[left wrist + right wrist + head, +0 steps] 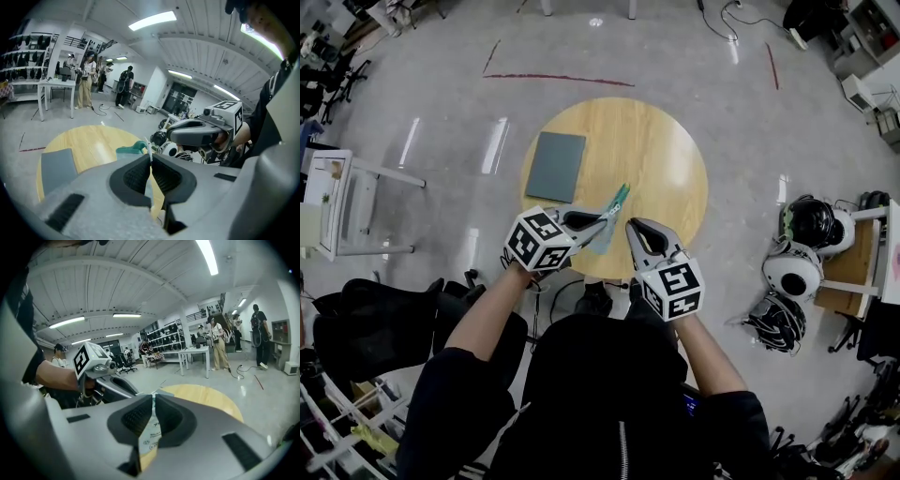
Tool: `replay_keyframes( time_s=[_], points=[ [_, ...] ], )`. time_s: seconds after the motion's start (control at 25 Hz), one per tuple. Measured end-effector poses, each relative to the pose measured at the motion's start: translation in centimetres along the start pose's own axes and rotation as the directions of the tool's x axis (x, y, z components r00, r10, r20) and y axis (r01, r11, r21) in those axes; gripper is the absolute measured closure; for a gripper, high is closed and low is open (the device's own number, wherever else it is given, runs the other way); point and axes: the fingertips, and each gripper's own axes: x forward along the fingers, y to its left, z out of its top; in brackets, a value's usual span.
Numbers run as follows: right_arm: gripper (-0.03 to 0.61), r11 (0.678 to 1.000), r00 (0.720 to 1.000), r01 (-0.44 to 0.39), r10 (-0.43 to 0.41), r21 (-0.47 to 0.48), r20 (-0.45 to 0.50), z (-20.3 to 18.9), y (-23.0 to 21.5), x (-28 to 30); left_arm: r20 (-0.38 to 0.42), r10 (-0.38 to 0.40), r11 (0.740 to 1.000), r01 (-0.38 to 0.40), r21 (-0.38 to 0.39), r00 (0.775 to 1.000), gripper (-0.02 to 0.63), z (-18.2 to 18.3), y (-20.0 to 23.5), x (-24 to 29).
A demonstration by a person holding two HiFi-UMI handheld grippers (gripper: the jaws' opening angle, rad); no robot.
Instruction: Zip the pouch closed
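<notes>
Pouch [613,212] up off the counter [661,141], pinched at its near end by left tongs [598,223] and right tongs [631,228] side by side, long side pointing away from both.

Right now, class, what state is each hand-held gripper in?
Left hand-held gripper: shut on the pouch.
Right hand-held gripper: shut on the pouch as well.

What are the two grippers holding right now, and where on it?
Both hold the pouch. The left gripper pinches its clear edge near the teal end; the right gripper pinches the clear printed part.
</notes>
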Motion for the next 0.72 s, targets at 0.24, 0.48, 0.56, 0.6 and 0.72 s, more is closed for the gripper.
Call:
replay_keyframes(
  time_s=[0.24,0.48,0.56,0.6,0.72],
  points=[
    [0.514,0.993,0.994,-0.109,0.110,0.039,-0.017,0.4,1.7,0.1,0.037,-0.015,1.000,0.014,0.009,0.999,0.597,-0.2,-1.9,-1.8],
    [0.467,0.969,0.971,-0.232,0.236,0.079,-0.037,0.4,3.2,0.1,0.041,-0.038,0.998,0.036,0.049,0.998,0.597,0.2,-3.6,-2.7],
    [0.437,0.964,0.966,-0.253,0.257,0.086,-0.041,0.4,3.8,0.3,0.028,-0.040,0.997,0.038,0.071,0.999,0.597,0.0,-3.8,-3.1],
    [0.433,0.961,0.963,-0.261,0.266,0.088,-0.043,0.3,4.0,0.3,0.019,-0.043,0.996,0.041,0.083,0.999,0.597,-0.1,-3.9,-3.2],
    [0.431,0.949,0.951,-0.299,0.305,0.098,-0.053,0.0,4.8,0.1,-0.019,-0.063,0.991,0.065,0.121,0.998,0.597,-0.7,-4.7,-3.2]
  ],
)
